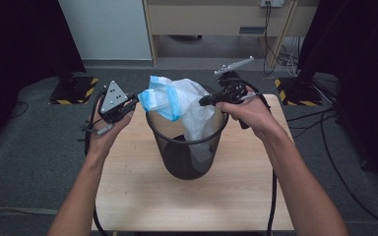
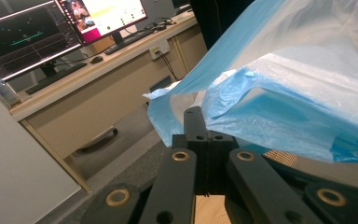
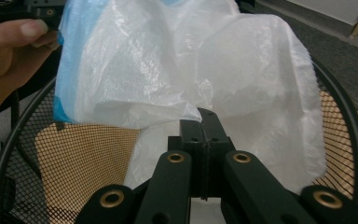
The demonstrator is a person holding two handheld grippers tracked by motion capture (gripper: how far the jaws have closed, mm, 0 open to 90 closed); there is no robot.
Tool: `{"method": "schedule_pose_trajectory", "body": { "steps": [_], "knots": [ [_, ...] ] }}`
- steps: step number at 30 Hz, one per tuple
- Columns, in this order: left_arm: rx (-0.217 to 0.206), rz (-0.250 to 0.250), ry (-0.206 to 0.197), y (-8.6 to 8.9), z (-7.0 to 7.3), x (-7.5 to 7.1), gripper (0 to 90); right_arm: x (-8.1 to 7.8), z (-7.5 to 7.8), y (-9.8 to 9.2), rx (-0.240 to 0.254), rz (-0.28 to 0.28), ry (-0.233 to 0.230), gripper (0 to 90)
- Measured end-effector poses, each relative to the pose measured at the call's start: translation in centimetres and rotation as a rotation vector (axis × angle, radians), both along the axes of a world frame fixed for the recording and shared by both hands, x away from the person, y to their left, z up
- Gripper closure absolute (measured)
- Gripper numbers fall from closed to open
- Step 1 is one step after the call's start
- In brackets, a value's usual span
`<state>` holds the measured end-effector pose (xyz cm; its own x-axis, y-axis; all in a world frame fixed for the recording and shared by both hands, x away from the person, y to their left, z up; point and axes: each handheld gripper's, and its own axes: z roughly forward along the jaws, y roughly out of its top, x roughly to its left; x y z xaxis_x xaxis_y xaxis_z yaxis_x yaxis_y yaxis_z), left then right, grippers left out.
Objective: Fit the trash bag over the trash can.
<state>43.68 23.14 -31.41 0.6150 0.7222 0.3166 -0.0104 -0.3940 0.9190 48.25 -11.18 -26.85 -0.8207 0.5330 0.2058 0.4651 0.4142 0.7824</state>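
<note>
with our left gripper (image 1: pixel 137 100) and right gripper (image 1: pixel 203 102) each pinched on what looks like the bag (image 1: pixel 184 105) edge between them, we should spread it beyond both tips over the bin (image 1: pixel 187 162) rim.

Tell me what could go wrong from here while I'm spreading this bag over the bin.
1. Both the left claw and the right claw pinch thin edges of the plastic bag; pulling apart could tear it or slip it free.
2. Most of the bag hangs bunched inside the mesh bin, so it may not reach over the rim.
3. The light bin could tip if the bag snags the rim.
</note>
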Motion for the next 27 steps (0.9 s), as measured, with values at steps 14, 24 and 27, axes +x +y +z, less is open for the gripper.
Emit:
{"method": "schedule_pose_trajectory", "body": {
  "steps": [14,24,27],
  "knots": [
    [-0.007,0.051,0.009,2.0,-0.2,0.1,90.0,0.2,-0.2,-2.7,0.022,-0.053,0.019,90.0],
    [-0.011,0.077,0.012,3.1,-0.3,0.2,90.0,0.2,0.0,-4.5,0.044,-0.079,0.015,90.0],
    [-0.017,0.088,0.013,3.6,-0.4,0.1,90.0,0.2,0.0,-5.2,0.051,-0.087,0.012,90.0]
  ]
}}
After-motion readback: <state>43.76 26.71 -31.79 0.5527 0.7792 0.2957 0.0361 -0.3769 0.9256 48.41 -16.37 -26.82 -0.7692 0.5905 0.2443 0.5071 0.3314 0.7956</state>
